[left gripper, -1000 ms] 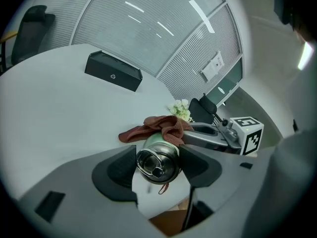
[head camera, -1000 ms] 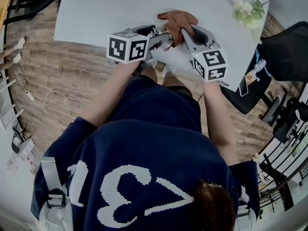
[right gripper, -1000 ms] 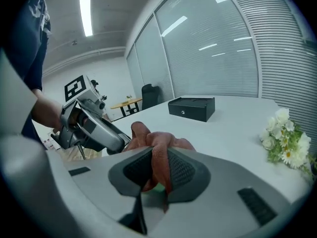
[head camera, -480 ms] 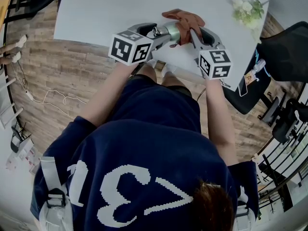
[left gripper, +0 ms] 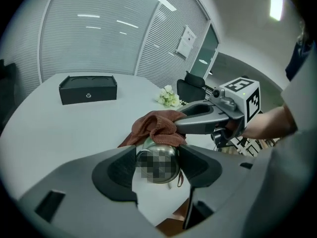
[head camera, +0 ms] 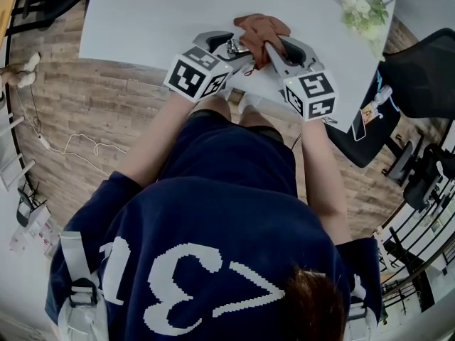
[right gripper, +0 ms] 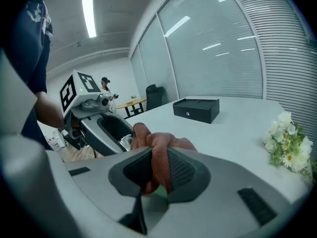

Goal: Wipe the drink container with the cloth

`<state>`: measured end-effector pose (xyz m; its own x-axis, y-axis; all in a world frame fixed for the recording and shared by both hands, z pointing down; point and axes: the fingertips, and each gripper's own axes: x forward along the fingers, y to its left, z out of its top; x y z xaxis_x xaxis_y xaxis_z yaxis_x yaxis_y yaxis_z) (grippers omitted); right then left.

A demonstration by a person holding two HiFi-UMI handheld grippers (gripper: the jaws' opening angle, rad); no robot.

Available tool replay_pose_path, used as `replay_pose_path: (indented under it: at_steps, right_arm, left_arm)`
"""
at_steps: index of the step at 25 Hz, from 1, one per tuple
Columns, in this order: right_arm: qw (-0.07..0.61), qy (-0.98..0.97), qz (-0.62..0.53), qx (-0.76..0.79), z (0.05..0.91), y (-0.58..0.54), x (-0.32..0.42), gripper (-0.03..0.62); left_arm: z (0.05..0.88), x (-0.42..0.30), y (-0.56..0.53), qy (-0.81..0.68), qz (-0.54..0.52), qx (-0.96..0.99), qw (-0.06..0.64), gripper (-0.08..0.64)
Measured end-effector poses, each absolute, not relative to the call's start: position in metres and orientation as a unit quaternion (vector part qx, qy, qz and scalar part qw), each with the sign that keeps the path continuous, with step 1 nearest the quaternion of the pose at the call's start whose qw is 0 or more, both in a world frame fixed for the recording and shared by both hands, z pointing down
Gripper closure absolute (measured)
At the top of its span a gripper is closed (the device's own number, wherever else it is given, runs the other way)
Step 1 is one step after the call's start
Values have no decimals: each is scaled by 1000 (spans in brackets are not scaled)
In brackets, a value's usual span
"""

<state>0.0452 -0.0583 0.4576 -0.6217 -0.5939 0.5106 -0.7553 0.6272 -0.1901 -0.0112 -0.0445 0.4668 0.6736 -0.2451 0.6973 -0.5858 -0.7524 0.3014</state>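
Our left gripper (left gripper: 157, 167) has rolled, jaws clamped on the steel drink container (left gripper: 159, 153). Our right gripper (right gripper: 157, 175) pinches the brown cloth (right gripper: 161, 142) over its far end.

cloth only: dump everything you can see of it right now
The cloth is a rust-brown, ribbed, soft-looking rag, bunched into folds. The right claw is shut on a pinched fold of it. The rest drapes over the top of the metal drink container, which the left claw grips near the edge of the white table. In the left gripper view one corner trails down to the container's left. No stains or print show.
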Motion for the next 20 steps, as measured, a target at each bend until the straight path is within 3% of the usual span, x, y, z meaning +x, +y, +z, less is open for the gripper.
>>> replay_pose_path:
  at_steps: [20]
  right_arm:
    - [211,-842,252,427,486,-54,89,503]
  left_arm:
    - [457,4,-38,-184,371,898,147,285]
